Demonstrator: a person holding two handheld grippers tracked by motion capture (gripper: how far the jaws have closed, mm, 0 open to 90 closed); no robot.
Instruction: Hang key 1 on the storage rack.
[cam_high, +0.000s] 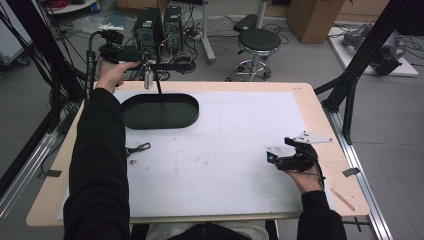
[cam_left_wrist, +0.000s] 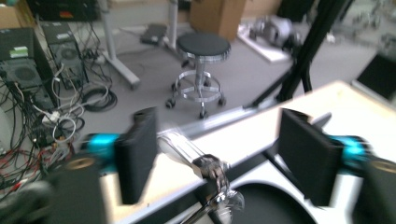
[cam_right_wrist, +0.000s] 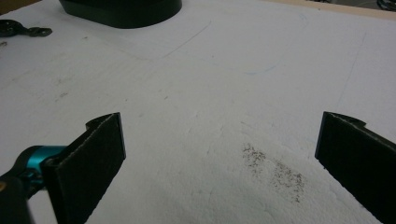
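Black sleeves; black grippers with teal joints, flat dark fingers (cam_right_wrist: 100, 154), trailing cables.

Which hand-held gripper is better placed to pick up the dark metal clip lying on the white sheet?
Left, probably. The dark metal clip lies beside the left forearm, on the black oval tray's side. The left hand-held gripper, jaws open around a silver metal piece, is nearer; the right hand-held gripper rests across the sheet.

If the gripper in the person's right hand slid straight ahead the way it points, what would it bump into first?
Probably nothing nearby: the right gripper, jaws open, faces bare white table cover. Farther on lies the black oval tray, though depth is unclear.
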